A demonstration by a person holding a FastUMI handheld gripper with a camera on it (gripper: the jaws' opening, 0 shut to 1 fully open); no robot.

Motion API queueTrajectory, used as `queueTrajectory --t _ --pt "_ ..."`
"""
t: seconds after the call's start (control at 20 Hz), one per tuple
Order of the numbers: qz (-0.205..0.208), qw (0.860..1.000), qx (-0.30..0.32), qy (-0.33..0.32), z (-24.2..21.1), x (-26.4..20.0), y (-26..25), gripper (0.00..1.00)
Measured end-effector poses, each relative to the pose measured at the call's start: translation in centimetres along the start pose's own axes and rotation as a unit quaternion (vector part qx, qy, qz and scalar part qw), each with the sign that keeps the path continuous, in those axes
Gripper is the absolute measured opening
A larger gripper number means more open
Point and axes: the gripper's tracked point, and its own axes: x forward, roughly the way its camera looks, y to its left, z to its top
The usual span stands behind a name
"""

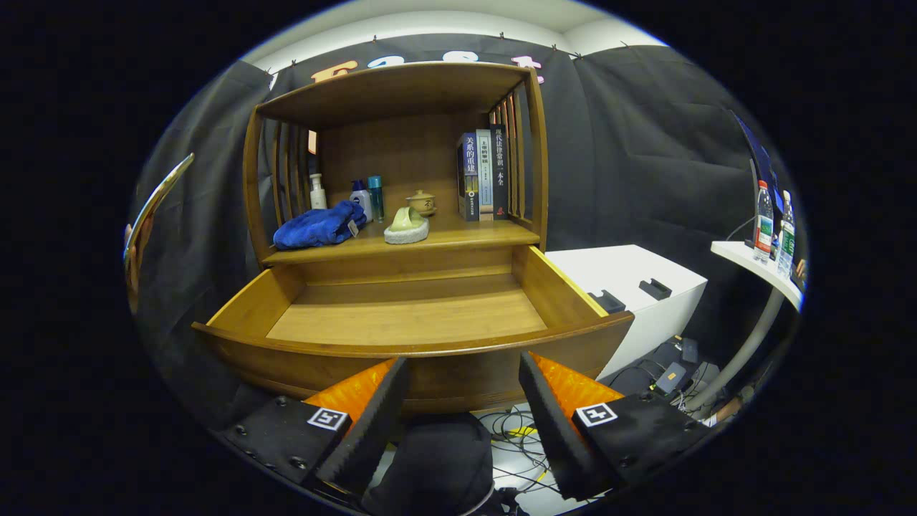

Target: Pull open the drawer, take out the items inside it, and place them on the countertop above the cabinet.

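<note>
The jaws are nearest, standing apart with nothing between them — their fingers point at the curved front panel of the drawer, just short of it as far as the view allows. Between the fingers, lower down, a dark rounded shape shows above a tangle of cables on the floor.

The drawer is pulled well out of the wooden cabinet, and its inside shows as bare wood. Above it, on the surface of the cabinet, lie the things of the task: a blue towel bunched at the left, and to its right a pale green item on a white pad, the two apart. Behind them stand a white pump bottle, a white bottle with a blue cap and a slim teal bottle; a small lidded cup on a saucer sits further back toward the right. Three books stand upright against the slatted right side.

To the right of the cabinet stands a white box with two small black pieces on top. Farther right a white side table carries water bottles — two at least.
</note>
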Motion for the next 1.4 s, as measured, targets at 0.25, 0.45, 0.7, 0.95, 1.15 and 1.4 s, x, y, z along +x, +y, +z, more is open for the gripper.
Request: queueTrajectory --t 0.25,0.45,0.7,0.95,1.15,1.4 --pt "0.004 1.000 -0.011 0.011 -1.2 1.2 1.1 1.00" --pt "0.013 1.000 -0.024 0.015 -1.8 1.7 2.3 0.98" --pt "0.016 0.999 -0.036 0.017 -1.6 2.7 2.5 0.96" --pt "0.021 0.999 -0.033 0.014 -1.0 3.5 2.4 0.96" --pt "0.017 0.999 -0.035 0.012 -0.6 4.2 2.4 0.96" --pt "0.016 0.999 -0.030 0.009 0.6 6.2 2.8 0.96"
